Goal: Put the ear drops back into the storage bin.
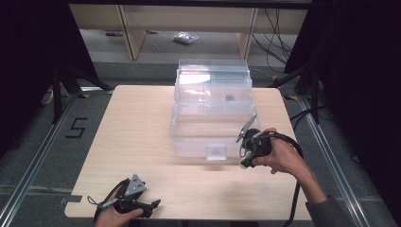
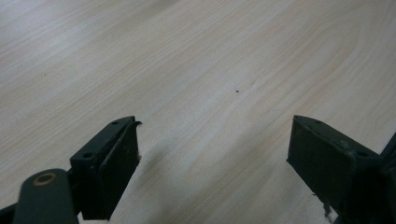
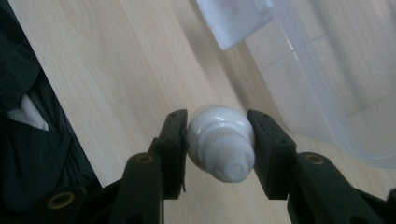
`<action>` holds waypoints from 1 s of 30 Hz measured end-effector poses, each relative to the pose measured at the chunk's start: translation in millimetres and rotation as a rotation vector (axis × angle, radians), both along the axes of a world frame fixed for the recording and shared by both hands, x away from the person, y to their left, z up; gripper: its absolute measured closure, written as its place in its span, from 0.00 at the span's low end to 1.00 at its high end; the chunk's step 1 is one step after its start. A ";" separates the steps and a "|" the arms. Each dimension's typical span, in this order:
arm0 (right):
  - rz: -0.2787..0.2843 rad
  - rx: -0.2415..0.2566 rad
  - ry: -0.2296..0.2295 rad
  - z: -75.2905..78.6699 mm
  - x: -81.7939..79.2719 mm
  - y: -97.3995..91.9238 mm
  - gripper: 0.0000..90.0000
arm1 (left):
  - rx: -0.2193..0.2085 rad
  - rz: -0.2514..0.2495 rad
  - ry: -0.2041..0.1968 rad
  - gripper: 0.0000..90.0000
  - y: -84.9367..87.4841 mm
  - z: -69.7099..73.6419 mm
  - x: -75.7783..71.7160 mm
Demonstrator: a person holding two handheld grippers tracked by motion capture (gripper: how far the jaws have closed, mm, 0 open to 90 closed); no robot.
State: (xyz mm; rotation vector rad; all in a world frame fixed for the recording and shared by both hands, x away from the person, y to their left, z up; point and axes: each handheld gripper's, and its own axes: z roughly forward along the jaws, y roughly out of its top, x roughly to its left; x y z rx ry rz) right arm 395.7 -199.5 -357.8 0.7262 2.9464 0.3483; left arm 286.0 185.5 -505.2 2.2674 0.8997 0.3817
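Note:
A clear plastic box (image 1: 210,137) with its hinged lid (image 1: 213,78) thrown back stands at the middle of the wooden table (image 1: 137,127). Just off its front right corner, my right gripper (image 1: 244,162) is shut on a small white bottle (image 3: 220,142), the black pads pressing its two sides above the tabletop. In the right gripper view the box's clear wall (image 3: 327,84) and its front latch (image 3: 236,21) lie just beyond the bottle. My left gripper (image 1: 153,205) rests by the front left edge of the table, open, with bare wood (image 2: 210,107) between its jaws.
A small dark item (image 1: 230,98) lies inside the box's raised rear tier. Beyond the table stand wooden shelf legs (image 1: 132,33), a plastic bag (image 1: 185,38) on the floor and cables (image 1: 274,33). A floor mark "5" (image 1: 76,127) sits to the left.

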 end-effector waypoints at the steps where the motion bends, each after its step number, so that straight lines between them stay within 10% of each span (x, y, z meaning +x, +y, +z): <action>1: 0.002 0.003 -0.002 2.5 0.8 -0.4 0.67 | -0.014 0.007 0.003 0.18 -0.8 -0.4 -0.6; 30: -0.056 -0.006 -0.035 45.9 43.0 -8.8 0.67 | -0.021 0.007 0.003 0.18 -0.6 -0.6 -0.4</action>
